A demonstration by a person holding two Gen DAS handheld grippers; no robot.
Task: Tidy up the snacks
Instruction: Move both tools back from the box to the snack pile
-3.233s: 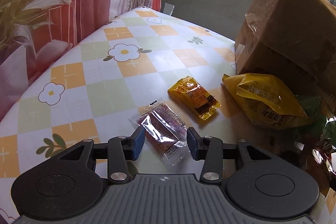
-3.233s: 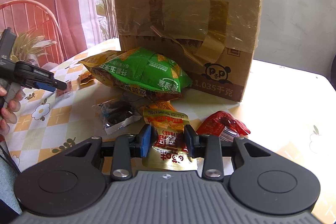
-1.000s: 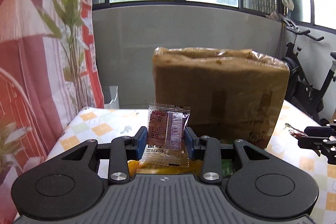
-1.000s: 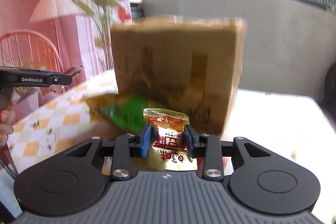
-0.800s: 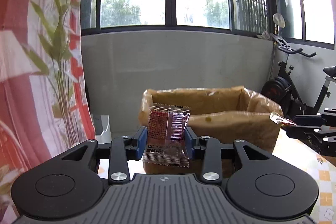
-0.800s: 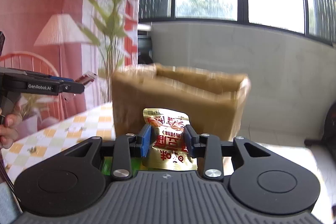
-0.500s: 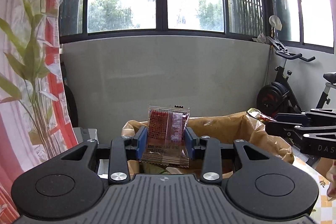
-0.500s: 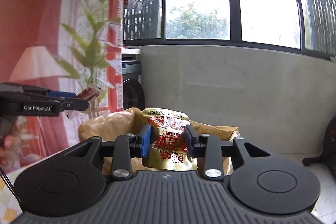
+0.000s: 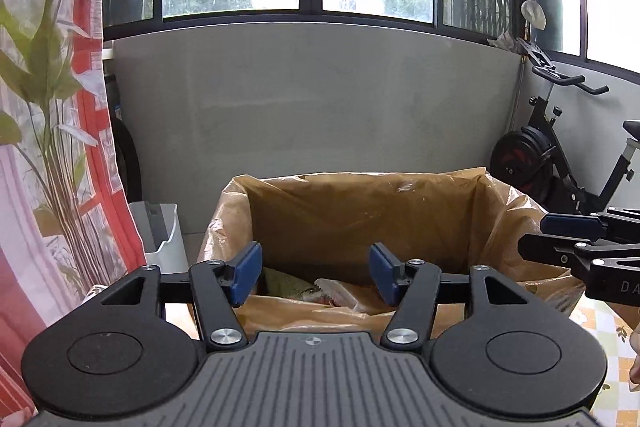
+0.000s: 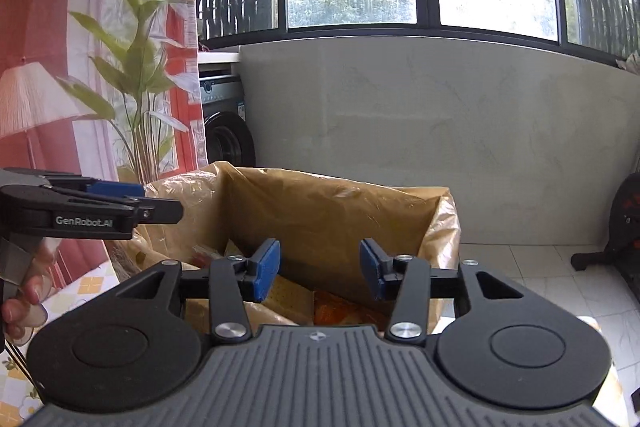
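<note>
An open cardboard box (image 9: 360,211) lined with brownish plastic stands on the table; it also shows in the right wrist view (image 10: 328,211). My left gripper (image 9: 315,273) is open and empty, held over the box's near rim. My right gripper (image 10: 319,269) is open and empty over the same box. Several snack packets (image 9: 320,289) lie inside the box; packets inside also show in the right wrist view (image 10: 320,301). The right gripper also shows at the right edge of the left wrist view (image 9: 560,239), and the left gripper at the left of the right wrist view (image 10: 144,201).
A checked floral tablecloth (image 10: 92,285) shows beside the box. A red patterned curtain (image 9: 48,147) hangs at the left. A grey wall (image 9: 320,107) with windows is behind. An exercise bike (image 9: 560,155) stands at the right, a washing machine (image 10: 226,131) behind the curtain.
Both grippers have opened over the box. The clear red packet has left the left gripper and the gold packet has left the right gripper.
</note>
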